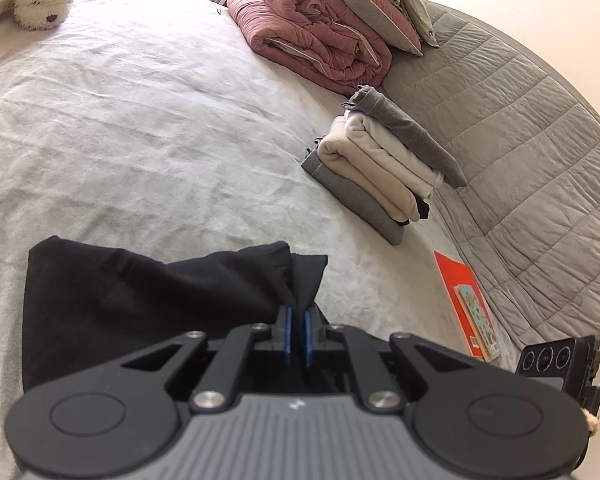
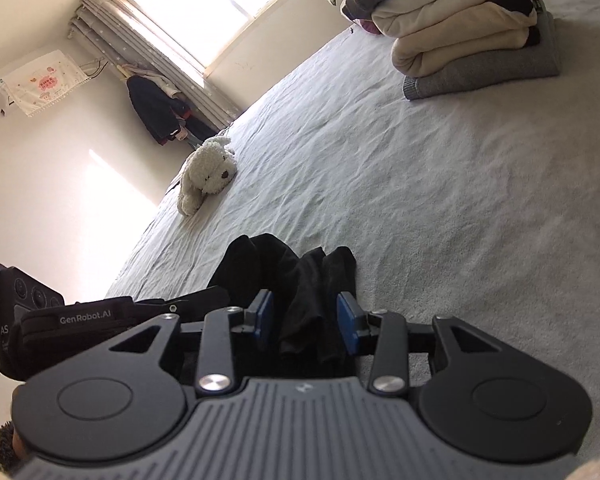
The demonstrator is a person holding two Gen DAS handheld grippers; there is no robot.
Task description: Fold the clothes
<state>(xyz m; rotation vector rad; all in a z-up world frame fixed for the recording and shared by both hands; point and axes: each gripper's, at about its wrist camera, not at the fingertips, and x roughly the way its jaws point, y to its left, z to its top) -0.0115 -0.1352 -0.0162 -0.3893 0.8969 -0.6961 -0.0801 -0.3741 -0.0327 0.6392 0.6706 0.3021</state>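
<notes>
**Black garment mid-fold, one corner pinched, the other loose**

Folding step in hand, judging by the pose. Left claw clamped narrow on a bunched corner of the black garment, the rest spread flat on the bed ahead and to its left. Right claw parted to a middling gap, a black fold hanging between the pads without clear pressure; hard to tell for sure against the dark cloth. Finished stack of folded clothes well ahead, to the right of the left claw. Next: probably close on that fold, or let it drop and reset, then carry the edge across.
</notes>
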